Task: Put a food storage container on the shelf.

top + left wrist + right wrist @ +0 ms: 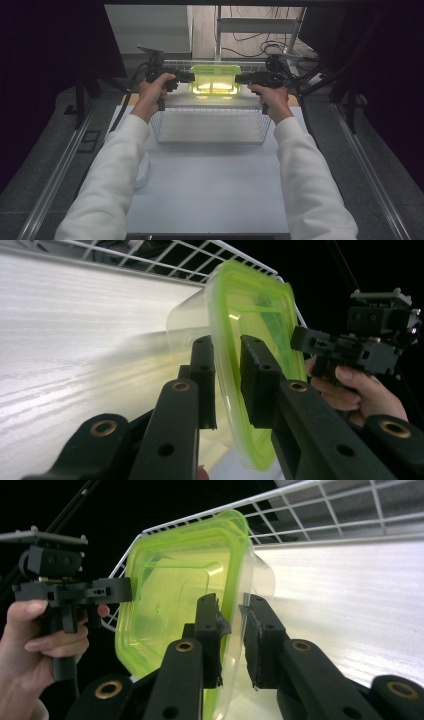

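Both tools (186, 76) (243, 78) apparently clamp container (215, 80) rims above basket (210, 136).

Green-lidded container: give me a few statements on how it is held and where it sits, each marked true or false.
1. Both grippers clamp the container by its rim, the left gripper and the right gripper at opposite ends. True.
2. Its lid is red. False: lime green.
3. It is over the wire basket. True.
4. The basket stands on bare floor. False: on the white table.
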Action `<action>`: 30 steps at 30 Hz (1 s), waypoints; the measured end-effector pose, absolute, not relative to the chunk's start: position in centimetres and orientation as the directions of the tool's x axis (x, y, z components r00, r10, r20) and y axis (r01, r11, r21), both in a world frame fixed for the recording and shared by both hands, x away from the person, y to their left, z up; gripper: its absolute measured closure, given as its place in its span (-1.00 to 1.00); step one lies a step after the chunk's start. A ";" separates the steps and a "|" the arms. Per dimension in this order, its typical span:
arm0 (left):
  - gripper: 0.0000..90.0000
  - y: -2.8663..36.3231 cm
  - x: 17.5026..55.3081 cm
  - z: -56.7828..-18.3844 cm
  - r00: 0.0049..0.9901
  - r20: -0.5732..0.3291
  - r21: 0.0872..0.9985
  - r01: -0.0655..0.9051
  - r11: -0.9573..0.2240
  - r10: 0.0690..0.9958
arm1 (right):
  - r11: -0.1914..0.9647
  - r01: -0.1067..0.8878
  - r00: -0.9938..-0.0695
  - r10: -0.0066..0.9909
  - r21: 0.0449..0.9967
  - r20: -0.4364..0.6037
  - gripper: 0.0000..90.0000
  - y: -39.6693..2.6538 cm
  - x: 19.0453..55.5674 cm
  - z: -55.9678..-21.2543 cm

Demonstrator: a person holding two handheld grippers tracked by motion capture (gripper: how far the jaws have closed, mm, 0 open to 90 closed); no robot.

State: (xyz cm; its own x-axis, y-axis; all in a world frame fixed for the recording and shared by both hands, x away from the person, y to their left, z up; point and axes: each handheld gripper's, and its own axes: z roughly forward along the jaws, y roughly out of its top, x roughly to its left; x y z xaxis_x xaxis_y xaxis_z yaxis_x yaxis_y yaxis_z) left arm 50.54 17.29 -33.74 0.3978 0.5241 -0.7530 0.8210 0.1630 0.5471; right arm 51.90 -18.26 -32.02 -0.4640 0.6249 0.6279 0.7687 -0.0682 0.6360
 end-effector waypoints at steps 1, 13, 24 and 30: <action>0.72 17.3 50.7 -33.9 0.389 -0.759 0.539 0.825 0.169 0.522 | -0.068 0.769 -0.464 0.625 0.636 0.628 0.66 -18.3 51.9 -32.0; 0.49 17.5 51.8 -34.9 0.372 -0.777 0.529 0.823 0.206 0.508 | -0.144 0.811 -0.370 0.624 0.567 0.688 0.54 -17.9 53.0 -32.8; -0.22 17.5 50.6 -33.8 0.427 -0.675 0.652 0.728 0.214 0.602 | -0.162 0.743 -0.406 0.663 0.650 0.629 -0.33 -17.7 51.9 -32.1; -0.38 17.4 49.0 -32.7 0.474 -0.611 0.713 0.677 0.181 0.634 | -0.123 0.684 -0.446 0.709 0.719 0.545 -0.47 -18.0 50.5 -31.1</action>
State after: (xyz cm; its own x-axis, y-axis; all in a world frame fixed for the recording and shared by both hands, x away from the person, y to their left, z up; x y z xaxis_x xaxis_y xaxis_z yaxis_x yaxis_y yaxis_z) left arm 49.01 17.44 -32.69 0.4742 0.6341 -0.6108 0.6771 0.1808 0.7133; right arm 50.53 -18.05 -31.08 -0.4463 0.7094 0.5455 0.6839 -0.1228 0.7192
